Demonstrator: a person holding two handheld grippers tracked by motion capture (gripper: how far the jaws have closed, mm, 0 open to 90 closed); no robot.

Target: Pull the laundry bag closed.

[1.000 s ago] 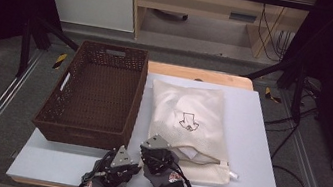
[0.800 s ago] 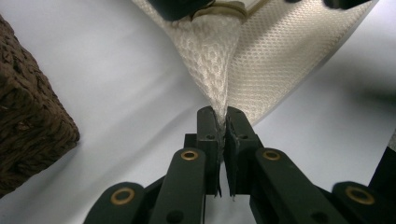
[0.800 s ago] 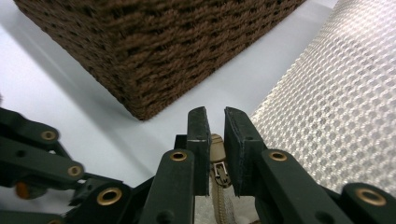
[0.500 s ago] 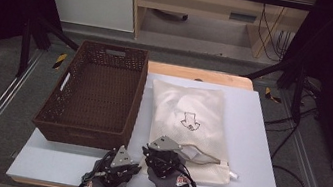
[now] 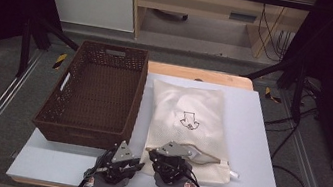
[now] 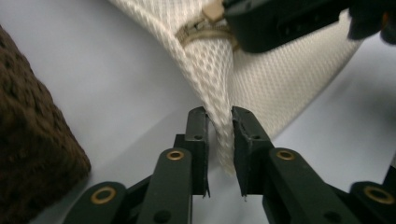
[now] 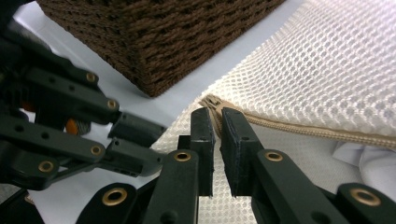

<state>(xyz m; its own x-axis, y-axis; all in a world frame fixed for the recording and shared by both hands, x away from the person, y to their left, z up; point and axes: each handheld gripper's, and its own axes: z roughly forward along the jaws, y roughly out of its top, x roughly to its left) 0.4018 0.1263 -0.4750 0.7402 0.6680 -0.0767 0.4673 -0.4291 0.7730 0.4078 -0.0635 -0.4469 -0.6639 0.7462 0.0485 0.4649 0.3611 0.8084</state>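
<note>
A white mesh bag [image 5: 187, 107] with a tan zipper lies flat on the white table, its near edge gaping over white cloth. My left gripper [image 5: 142, 164] is at the bag's near left corner. Its jaws [image 6: 219, 122] have just been opening and now stand loosely around a raised fold of mesh [image 6: 219, 93]. My right gripper [image 5: 156, 154] sits just above it, and its jaws [image 7: 218, 116] have just been closing. They are now shut on the zipper pull [image 7: 210, 100] at the zipper's left end.
A dark brown woven basket [image 5: 79, 135] stands empty to the left of the bag, its near corner [image 7: 163, 42] close to both grippers. The white tabletop [image 5: 256, 153] stretches to the right of the bag. Both gloved hands rest at the table's front edge.
My right gripper has shifted a little to the right along the bag's near edge. The left hand has stayed where it was.
</note>
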